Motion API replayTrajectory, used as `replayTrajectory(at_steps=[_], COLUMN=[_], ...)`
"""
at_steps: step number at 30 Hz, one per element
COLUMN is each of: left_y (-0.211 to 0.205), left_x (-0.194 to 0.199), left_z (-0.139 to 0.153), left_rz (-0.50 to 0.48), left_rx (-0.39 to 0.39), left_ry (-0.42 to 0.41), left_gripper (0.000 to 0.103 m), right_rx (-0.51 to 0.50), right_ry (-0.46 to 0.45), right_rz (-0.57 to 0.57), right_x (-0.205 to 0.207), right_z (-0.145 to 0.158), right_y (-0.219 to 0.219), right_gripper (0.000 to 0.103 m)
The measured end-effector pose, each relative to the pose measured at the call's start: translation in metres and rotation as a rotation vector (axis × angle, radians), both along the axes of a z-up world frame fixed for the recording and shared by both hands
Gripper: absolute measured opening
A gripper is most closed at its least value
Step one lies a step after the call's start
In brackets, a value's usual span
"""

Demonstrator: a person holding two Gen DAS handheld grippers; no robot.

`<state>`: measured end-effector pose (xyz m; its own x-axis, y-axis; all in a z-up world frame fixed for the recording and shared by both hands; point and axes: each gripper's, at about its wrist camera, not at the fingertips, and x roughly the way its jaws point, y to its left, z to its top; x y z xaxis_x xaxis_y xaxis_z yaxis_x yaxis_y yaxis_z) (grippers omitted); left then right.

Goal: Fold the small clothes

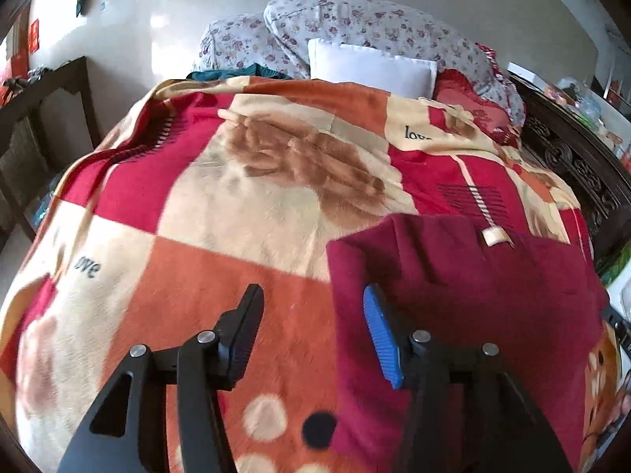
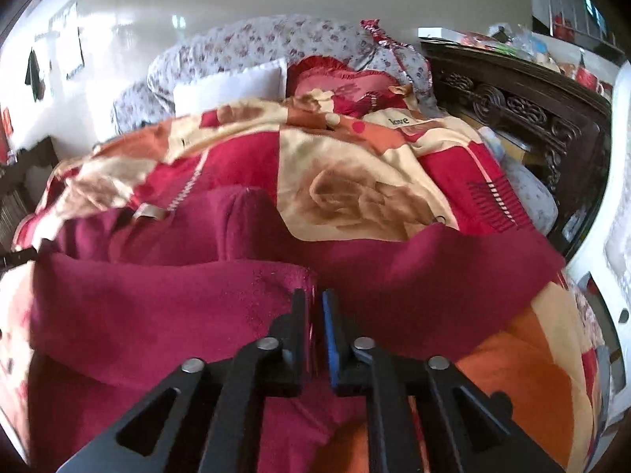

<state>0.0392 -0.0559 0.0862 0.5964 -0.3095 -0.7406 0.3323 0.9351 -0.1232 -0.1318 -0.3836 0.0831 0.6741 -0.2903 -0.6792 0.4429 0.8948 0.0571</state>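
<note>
Roughly mid-fold: maroon garment (image 2: 157, 307) is lying on the bed's blanket (image 1: 236, 213), one flap doubled over, still lumpy. I'm seeing my right tool (image 2: 314, 327) gaping narrowly over that folded edge, left tool (image 1: 311, 331) wide, holding nothing. More folds remaining.

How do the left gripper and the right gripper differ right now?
The left gripper stands wide open with only blanket showing between its fingers; the right gripper is nearly closed, leaving a narrow gap. The left sits at the maroon garment's edge, the right over its middle. Both have one black and one blue pad and point down at the bed.
</note>
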Motion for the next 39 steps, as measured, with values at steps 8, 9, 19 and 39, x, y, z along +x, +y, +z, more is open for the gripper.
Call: replayTrajectory(at_steps=[8,9,19,39], left_y=[-0.02,-0.03,-0.047,0.02], left_x=[-0.027,-0.027,0.016,-0.159], left_z=[0.0,-0.004,-0.05,-0.068], left_rz=[-0.059,-0.07,0.025,-0.135], left_rx=[0.015,0.047,0.129,0.123], left_ry=[-0.002,-0.007,0.027,0.142], left_gripper=[0.067,0.067,0.072,0.072], right_rx=[-0.053,-0.048,0.051,0.139], right_ry=[0.016,0.028,0.131,0.083], right_rz=[0.098,0.102,0.076,0.406], right_x=[-0.005,-0.003,0.018,0.002], right_z=[0.005,0.002,-0.046,-0.027], right_y=[0.038,0.038,0.015,0.147], right_gripper=[0.059,0.052,0.034,0.059])
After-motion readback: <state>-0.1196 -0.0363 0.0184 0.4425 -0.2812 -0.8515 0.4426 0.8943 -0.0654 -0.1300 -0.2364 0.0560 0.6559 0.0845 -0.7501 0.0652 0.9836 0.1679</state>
